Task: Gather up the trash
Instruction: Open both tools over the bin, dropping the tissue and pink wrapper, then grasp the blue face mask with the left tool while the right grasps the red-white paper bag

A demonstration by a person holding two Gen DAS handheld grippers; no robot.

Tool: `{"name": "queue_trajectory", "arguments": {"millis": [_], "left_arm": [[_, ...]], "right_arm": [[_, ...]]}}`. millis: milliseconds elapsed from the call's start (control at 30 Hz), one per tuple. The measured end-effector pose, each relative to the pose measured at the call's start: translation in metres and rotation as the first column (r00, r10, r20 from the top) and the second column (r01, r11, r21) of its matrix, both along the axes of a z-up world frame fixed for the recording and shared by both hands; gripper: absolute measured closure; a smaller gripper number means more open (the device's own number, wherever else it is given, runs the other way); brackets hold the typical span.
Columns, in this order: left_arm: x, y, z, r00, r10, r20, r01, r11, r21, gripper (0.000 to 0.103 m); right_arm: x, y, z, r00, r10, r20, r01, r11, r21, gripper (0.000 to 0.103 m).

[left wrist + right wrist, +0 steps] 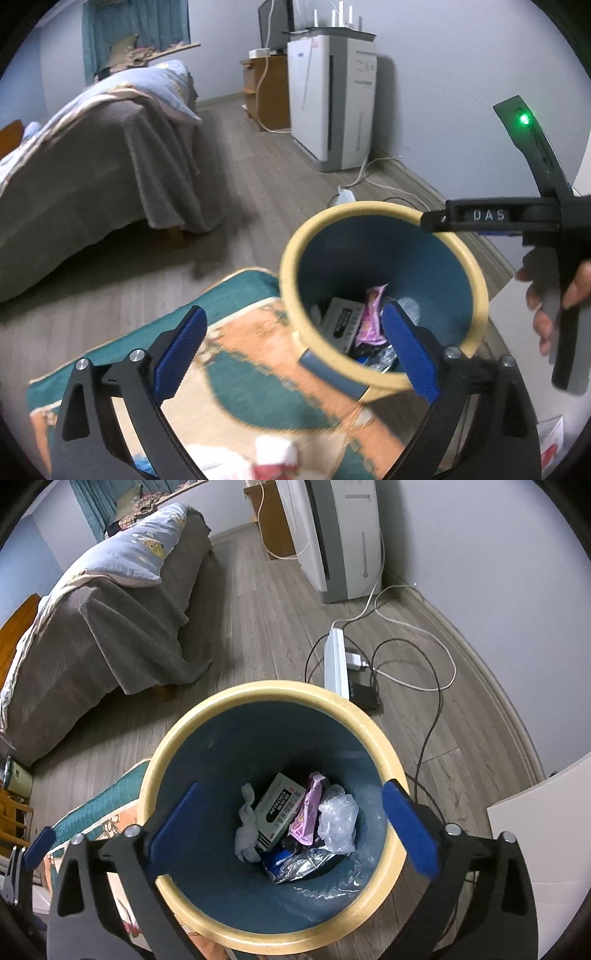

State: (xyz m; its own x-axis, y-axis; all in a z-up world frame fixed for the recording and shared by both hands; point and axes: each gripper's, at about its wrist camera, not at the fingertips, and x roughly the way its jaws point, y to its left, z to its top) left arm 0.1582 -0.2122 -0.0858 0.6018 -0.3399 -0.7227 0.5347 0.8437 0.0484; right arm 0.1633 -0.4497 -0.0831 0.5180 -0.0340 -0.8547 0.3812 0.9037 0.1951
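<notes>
A: Right wrist view looks straight down into the bin point(273, 692), yellow rim and blue inside. Why is the right gripper point(291, 821) held there?

B: It hangs over the mouth so that anything let go falls inside, I judge. Its blue pads are spread wide with nothing between them.

A: And the trash?

B: At the bottom of the bin: a white tissue point(246, 832) on the left, a green and white box point(277, 810) beside it, a pink wrapper point(308, 806), a clear plastic bag point(338, 818) on the right, and a foil packet point(301, 864) nearest the camera.

A: What about the left gripper point(293, 343)?

B: In the left wrist view it is also wide open and grips nothing. It sits low over the teal and orange rug point(236, 354), with the bin just right of its centre. Something white and red point(275, 456) lies blurred on the rug at the near edge; it may be litter, but I cannot tell.

A: Why does the bin stand at the rug's far right edge?

B: Probably to stay within reach of both hands. The power strip point(336, 661) and its cables lie on the floor beyond it, apart from the bin, and the bed point(103, 627) is far left.
</notes>
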Motion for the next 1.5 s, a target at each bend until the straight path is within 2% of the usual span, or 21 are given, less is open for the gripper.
{"name": "queue_trajectory", "arguments": {"millis": [167, 433, 533, 600, 733, 900, 1100, 1200, 1333, 1500], "left_arm": [[-0.016, 0.043, 0.028, 0.998, 0.056, 0.024, -0.056, 0.998, -0.008, 0.006], [-0.054, 0.124, 0.074, 0.980, 0.168, 0.108, -0.168, 0.986, -0.013, 0.005], [-0.075, 0.152, 0.080, 0.968, 0.206, 0.144, -0.208, 0.978, -0.001, 0.005], [-0.084, 0.166, 0.079, 0.964, 0.225, 0.141, -0.226, 0.974, -0.010, 0.005], [-0.100, 0.195, 0.069, 0.960, 0.259, 0.108, -0.259, 0.966, -0.016, 0.005], [-0.105, 0.217, 0.065, 0.958, 0.282, 0.059, -0.277, 0.958, -0.079, 0.005], [-0.098, 0.233, 0.053, 0.951, 0.308, 0.020, -0.306, 0.950, -0.067, 0.005], [-0.094, 0.241, 0.042, 0.948, 0.318, 0.004, -0.318, 0.948, -0.034, 0.005], [-0.091, 0.242, 0.031, 0.951, 0.310, -0.013, -0.310, 0.951, 0.012, 0.005], [-0.088, 0.242, 0.022, 0.952, 0.303, -0.036, -0.301, 0.953, 0.036, 0.005]], "right_arm": [[-0.008, 0.021, 0.019, 0.999, 0.040, 0.007, -0.039, 0.997, -0.061, 0.006], [-0.035, 0.084, 0.060, 0.991, 0.111, 0.077, -0.110, 0.994, -0.009, 0.006], [-0.044, 0.114, 0.067, 0.985, 0.153, 0.076, -0.152, 0.988, -0.027, 0.006], [-0.050, 0.134, 0.067, 0.982, 0.180, 0.063, -0.178, 0.983, -0.039, 0.006], [-0.058, 0.166, 0.060, 0.977, 0.210, 0.037, -0.207, 0.976, -0.061, 0.006], [-0.066, 0.200, 0.040, 0.966, 0.258, -0.020, -0.259, 0.960, -0.109, 0.006], [-0.068, 0.230, 0.008, 0.947, 0.297, -0.123, -0.312, 0.940, -0.136, 0.006], [-0.068, 0.240, -0.006, 0.938, 0.308, -0.162, -0.331, 0.931, -0.150, 0.006], [-0.068, 0.244, -0.016, 0.934, 0.308, -0.184, -0.335, 0.932, -0.141, 0.006], [-0.068, 0.242, -0.025, 0.930, 0.307, -0.204, -0.337, 0.932, -0.131, 0.006]]}}
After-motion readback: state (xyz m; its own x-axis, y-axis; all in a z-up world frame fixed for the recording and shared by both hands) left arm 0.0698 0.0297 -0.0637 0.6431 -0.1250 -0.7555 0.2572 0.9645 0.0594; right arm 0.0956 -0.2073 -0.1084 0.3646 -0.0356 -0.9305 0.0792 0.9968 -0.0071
